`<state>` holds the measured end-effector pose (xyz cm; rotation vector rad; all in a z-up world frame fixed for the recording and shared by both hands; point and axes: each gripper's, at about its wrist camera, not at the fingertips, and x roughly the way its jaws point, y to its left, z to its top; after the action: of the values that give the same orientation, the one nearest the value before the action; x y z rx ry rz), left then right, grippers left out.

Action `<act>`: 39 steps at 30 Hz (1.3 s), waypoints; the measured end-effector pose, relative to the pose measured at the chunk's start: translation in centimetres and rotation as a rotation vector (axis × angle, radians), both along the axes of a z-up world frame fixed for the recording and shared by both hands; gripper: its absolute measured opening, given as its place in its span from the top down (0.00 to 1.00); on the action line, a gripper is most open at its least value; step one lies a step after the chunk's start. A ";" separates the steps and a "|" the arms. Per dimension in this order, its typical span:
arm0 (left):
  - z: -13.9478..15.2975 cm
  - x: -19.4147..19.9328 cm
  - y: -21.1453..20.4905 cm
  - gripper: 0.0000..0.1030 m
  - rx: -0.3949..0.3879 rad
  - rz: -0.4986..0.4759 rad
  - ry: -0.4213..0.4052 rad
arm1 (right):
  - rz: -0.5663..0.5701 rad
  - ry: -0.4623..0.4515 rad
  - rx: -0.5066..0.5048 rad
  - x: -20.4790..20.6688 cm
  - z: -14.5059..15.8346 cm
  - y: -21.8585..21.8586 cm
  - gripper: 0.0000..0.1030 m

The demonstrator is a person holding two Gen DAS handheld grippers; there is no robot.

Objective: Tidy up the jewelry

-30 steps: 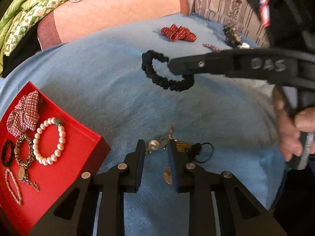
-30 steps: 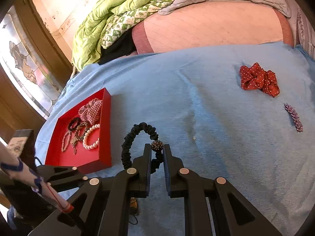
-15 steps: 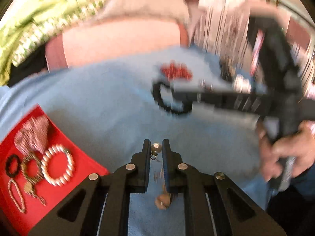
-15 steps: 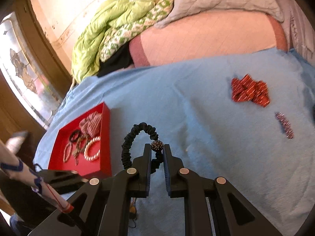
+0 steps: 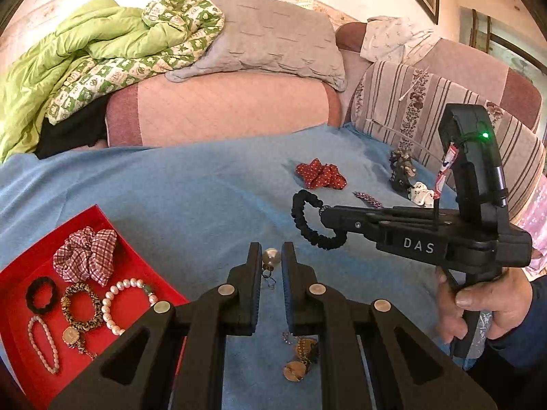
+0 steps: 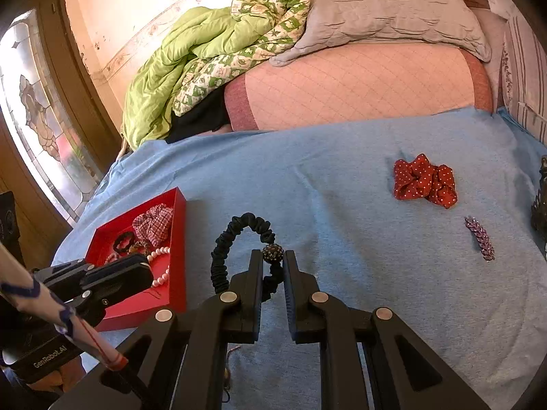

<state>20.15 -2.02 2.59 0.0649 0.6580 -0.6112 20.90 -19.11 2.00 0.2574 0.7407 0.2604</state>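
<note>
step: both carrying to red cardboard tray (image 5: pixel 112 218) | left hand-held gripper (image 5: pixel 271 259) clamps pearl-drop earring (image 5: pixel 271 257), right hand-held gripper (image 6: pixel 272 263) clamps black fabric-wrapped bracelet (image 6: pixel 222 256) | next: lower each over tray, release inside

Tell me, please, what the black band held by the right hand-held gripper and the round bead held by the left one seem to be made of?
Black band: likely fabric over elastic, matte; its surface is gathered into small ruffles. Its dark speckled ball may be set with tiny stones or glitter.
Round bead: looks like a pearl or an imitation, smooth and glossy with a pale sheen; a small metal-looking hook hangs under it.
</note>
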 end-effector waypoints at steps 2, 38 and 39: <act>0.0 0.0 0.2 0.89 -0.002 0.002 0.002 | 0.003 0.000 -0.001 0.0 0.0 0.1 0.88; 0.7 -1.1 9.1 0.89 -0.012 0.211 0.026 | 0.154 -0.010 -0.043 -1.8 0.1 9.7 0.88; 0.7 -1.2 9.3 0.89 -0.014 0.214 0.028 | 0.155 -0.011 -0.042 -1.9 0.2 10.0 0.88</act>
<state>19.00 7.27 3.32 -0.0275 0.6779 -0.4109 19.00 -9.14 2.15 0.1588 0.7557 0.3921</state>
